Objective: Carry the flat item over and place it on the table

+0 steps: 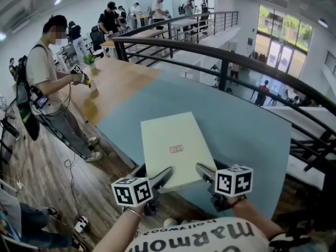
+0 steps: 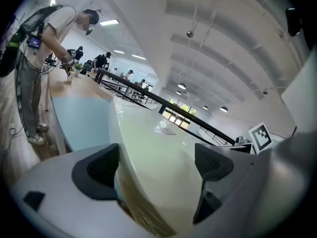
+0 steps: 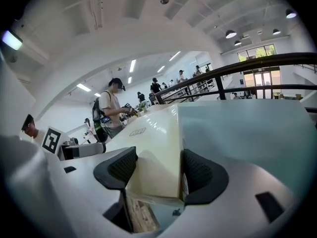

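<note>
Evidently mid-placement. The flat, pale cream rectangular cardboard box [image 1: 173,148] was held by its near edge. The left gripper [image 1: 160,177] was clamped on the near left corner and the right gripper [image 1: 205,170] on the near right corner, each with its jaws closed across the box's thickness. Most of the box lay out over the pale blue tabletop [image 1: 247,135], and the near left corner appeared to overhang the rim. Whether it already rested on the surface could not be told. Carrying looked done. Lowering it, letting go on both sides and backing off were left to do.
</note>
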`<act>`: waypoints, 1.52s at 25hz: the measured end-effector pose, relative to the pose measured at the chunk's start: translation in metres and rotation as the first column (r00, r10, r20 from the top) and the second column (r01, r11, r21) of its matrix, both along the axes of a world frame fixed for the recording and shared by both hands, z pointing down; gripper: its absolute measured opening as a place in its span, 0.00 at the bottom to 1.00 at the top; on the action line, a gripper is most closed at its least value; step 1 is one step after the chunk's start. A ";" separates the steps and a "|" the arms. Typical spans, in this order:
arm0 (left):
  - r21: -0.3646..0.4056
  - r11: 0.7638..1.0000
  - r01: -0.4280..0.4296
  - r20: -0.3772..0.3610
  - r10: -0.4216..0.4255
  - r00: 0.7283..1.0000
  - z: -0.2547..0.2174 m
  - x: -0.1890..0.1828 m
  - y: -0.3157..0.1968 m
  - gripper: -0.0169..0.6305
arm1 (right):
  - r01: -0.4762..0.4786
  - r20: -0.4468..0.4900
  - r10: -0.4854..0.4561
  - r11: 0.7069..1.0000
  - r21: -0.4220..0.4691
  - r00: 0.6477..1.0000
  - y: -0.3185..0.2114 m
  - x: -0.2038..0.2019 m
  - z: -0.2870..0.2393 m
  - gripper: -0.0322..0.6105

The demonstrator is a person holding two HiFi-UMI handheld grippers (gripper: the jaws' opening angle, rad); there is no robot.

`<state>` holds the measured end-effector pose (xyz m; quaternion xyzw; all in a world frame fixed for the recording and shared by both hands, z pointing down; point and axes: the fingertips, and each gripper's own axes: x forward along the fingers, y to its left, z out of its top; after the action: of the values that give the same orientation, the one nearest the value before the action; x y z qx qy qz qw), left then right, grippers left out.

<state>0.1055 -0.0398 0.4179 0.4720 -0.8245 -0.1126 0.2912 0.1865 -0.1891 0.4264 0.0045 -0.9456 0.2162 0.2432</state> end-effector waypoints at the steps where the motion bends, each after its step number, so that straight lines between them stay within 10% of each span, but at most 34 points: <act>1: 0.003 1.000 0.003 0.005 -0.003 1.000 -0.004 -0.009 0.004 0.76 | -0.001 -0.001 0.001 1.000 -0.005 1.000 0.004 -0.008 -0.002 0.53; 38: -0.072 0.997 0.011 -0.084 -0.017 0.996 0.040 -0.164 0.079 0.68 | 0.047 -0.116 -0.045 0.999 0.013 0.992 0.072 -0.168 0.028 0.53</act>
<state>-0.0588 0.0387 0.4580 0.4503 -0.8182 -0.1047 0.3417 0.0183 -0.1175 0.4547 -0.0029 -0.9313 0.2026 0.3025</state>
